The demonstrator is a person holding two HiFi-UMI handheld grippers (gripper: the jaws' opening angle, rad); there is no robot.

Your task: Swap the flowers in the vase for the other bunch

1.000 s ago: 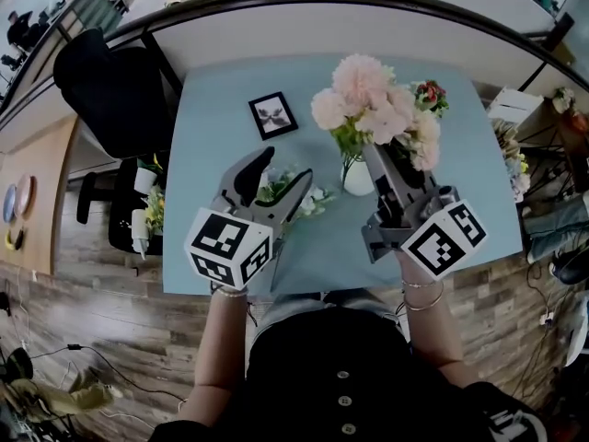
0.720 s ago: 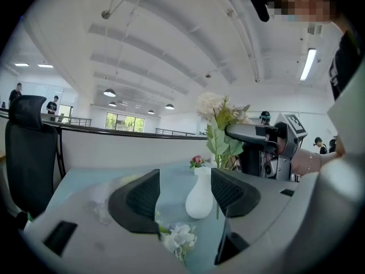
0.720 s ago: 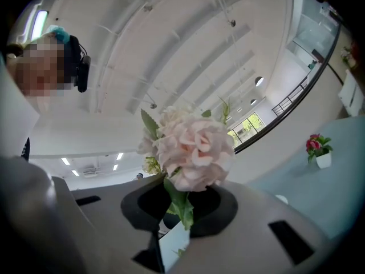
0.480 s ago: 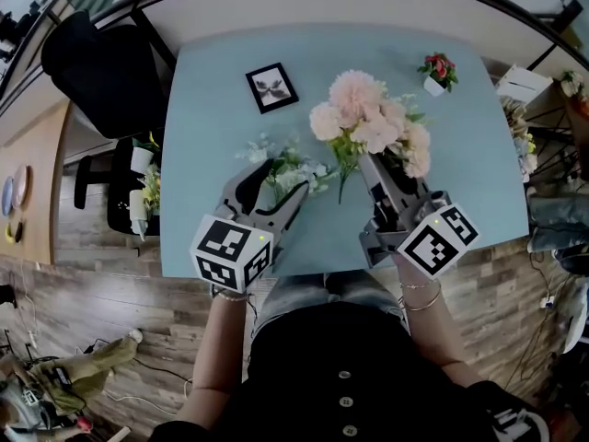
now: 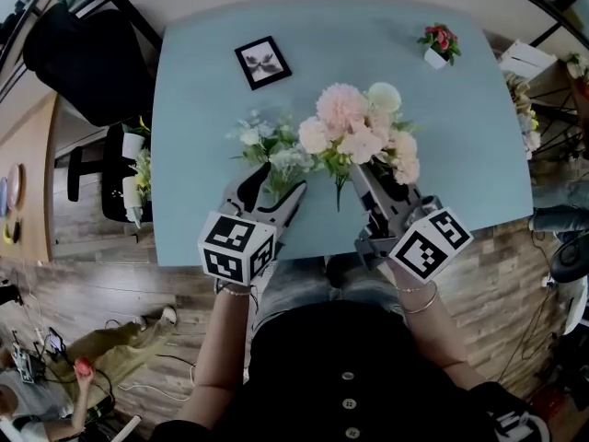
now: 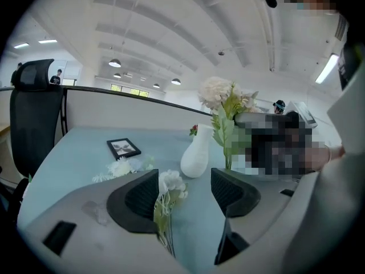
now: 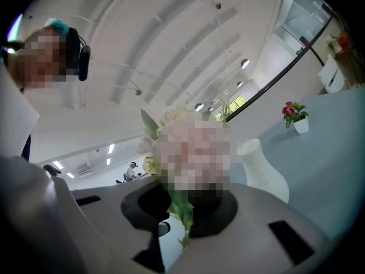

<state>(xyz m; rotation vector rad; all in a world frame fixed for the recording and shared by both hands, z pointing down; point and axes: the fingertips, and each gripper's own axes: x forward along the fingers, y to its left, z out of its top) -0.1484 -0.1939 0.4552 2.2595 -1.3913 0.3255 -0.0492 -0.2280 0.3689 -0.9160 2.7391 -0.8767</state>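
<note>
- Right gripper [image 5: 373,180] fingers clamped on pink bunch [image 5: 359,132] stems; bunch is out of vase [image 6: 197,153], held up just beside it.
- Left gripper [image 5: 279,180] fingers wide, with white bunch [image 5: 267,150] stems between them; bunch lies on bench [image 5: 202,109], left of vase.
- Vase upright, empty.

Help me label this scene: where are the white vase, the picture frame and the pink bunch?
white vase [image 6: 195,157], left gripper view, its belly.
picture frame [image 5: 262,62], head view, its middle.
pink bunch [image 5: 342,108], head view, its largest bloom.

Vase [image 6: 197,156] on table [image 5: 198,164]; picture frame [image 5: 262,63] left, potted plant [image 5: 440,46] right
</note>
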